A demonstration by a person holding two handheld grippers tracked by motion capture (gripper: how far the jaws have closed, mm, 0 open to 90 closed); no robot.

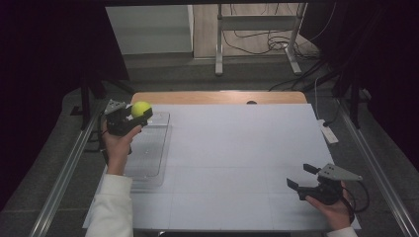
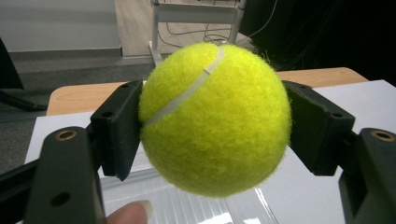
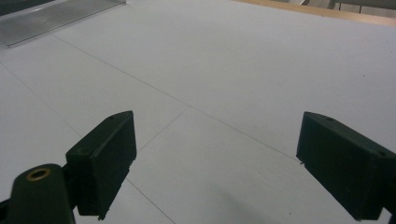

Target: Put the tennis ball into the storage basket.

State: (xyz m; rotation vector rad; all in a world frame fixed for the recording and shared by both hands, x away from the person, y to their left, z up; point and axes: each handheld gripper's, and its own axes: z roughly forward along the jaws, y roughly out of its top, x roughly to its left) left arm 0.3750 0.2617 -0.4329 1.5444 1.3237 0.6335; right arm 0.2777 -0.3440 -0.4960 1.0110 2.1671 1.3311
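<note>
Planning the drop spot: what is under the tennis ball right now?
The tennis ball, clamped in the left gripper, hangs over a clear plastic tray on the white sheet. The ball hides the tray surface directly beneath it.

A wooden table [image 1: 217, 97] carries a large white sheet [image 1: 237, 163] that covers nearly all of its top, leaving a strip of wood bare at the far edge. On the sheet's left side lies what seems a clear plastic tray [image 1: 150, 158].
</note>
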